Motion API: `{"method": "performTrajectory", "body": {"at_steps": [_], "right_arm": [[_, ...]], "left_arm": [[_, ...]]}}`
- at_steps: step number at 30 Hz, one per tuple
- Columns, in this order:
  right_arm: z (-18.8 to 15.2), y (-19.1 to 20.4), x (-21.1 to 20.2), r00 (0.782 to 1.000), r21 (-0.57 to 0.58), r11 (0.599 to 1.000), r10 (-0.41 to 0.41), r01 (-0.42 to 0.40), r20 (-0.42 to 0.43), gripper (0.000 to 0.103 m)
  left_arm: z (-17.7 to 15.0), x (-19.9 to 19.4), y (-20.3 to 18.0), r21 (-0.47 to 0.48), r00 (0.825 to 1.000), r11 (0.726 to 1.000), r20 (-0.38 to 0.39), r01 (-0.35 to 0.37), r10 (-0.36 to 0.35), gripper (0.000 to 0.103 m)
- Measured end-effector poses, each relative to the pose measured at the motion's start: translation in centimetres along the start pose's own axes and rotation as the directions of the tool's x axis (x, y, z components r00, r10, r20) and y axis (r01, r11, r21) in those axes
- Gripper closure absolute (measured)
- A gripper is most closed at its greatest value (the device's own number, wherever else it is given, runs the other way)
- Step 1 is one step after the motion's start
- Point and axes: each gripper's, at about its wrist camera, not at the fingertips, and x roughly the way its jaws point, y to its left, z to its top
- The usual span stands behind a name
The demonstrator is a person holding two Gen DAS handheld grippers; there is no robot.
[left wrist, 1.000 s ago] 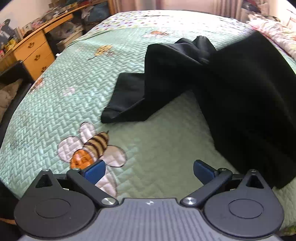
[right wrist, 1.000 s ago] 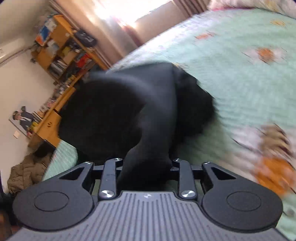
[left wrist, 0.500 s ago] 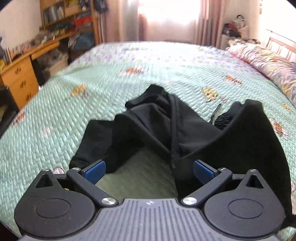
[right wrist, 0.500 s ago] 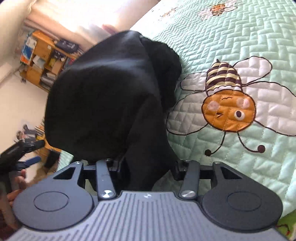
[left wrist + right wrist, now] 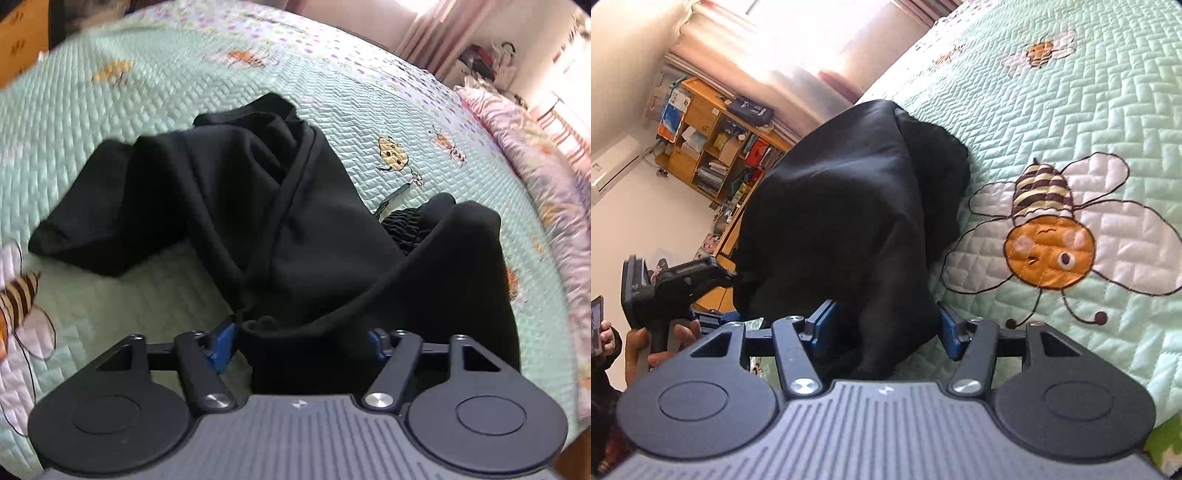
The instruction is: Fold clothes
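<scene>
Closing jaws of the left gripper [image 5: 301,341] bracket a bunched fold of the black garment [image 5: 258,206], which lies on the green bee quilt [image 5: 110,110]. Opening, the right gripper [image 5: 884,330] has cloth between its pads. Only its view shows the person's hand [image 5: 642,343] and bookshelf [image 5: 713,147].

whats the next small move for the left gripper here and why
Probably let the left gripper finish closing on the black garment. Its jaws are closing with a bunched fold between them, while the right gripper is opening around its own fold, so the left looks set to take over.
</scene>
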Motion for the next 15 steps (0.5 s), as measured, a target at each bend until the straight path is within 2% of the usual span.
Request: {"method": "performTrajectory", "body": {"at_steps": [3,5,6,7,9,11,13,15], "right_arm": [[-0.1,-0.6,-0.7,1.0,0.014,1.0,-0.003,0.003,0.028,0.044],[-0.1,-1.1,-1.2,0.999,0.029,1.0,-0.004,0.002,0.045,0.044],[-0.2,-1.4,-1.3,0.999,0.041,0.999,-0.004,0.002,0.051,0.044],[-0.2,-1.8,-1.4,0.999,0.054,0.999,-0.006,0.003,0.053,0.044],[-0.4,-2.3,-1.5,0.998,0.08,0.997,-0.013,0.009,0.053,0.043],[-0.6,-2.7,-1.6,0.998,0.103,0.995,-0.019,0.014,0.052,0.042],[-0.7,-3.0,-1.8,0.998,0.127,0.992,-0.022,0.014,0.057,0.042],[-0.8,-3.2,-2.0,0.998,0.142,0.99,-0.025,0.017,0.061,0.042]], "left_arm": [[0.2,-0.6,-2.4,0.103,0.998,0.994,0.061,-0.03,0.024,0.06],[0.5,-1.4,-4.5,0.176,0.994,0.984,0.111,-0.037,0.017,0.065],[0.7,-2.2,-6.0,0.217,0.989,0.976,0.147,-0.019,-0.013,0.067],[0.7,-3.2,-7.9,0.27,0.982,0.963,0.178,0.01,-0.06,0.07],[0.7,-5.1,-11.8,0.377,0.961,0.925,0.23,0.056,-0.151,0.07],[0.1,-5.6,-16.2,0.48,0.956,0.877,0.243,0.029,-0.165,0.067],[-0.9,-4.3,-19.4,0.554,0.967,0.832,0.198,0.026,-0.161,0.065],[-2.7,-2.5,-21.0,0.591,0.978,0.806,0.146,0.033,-0.146,0.062]]}}
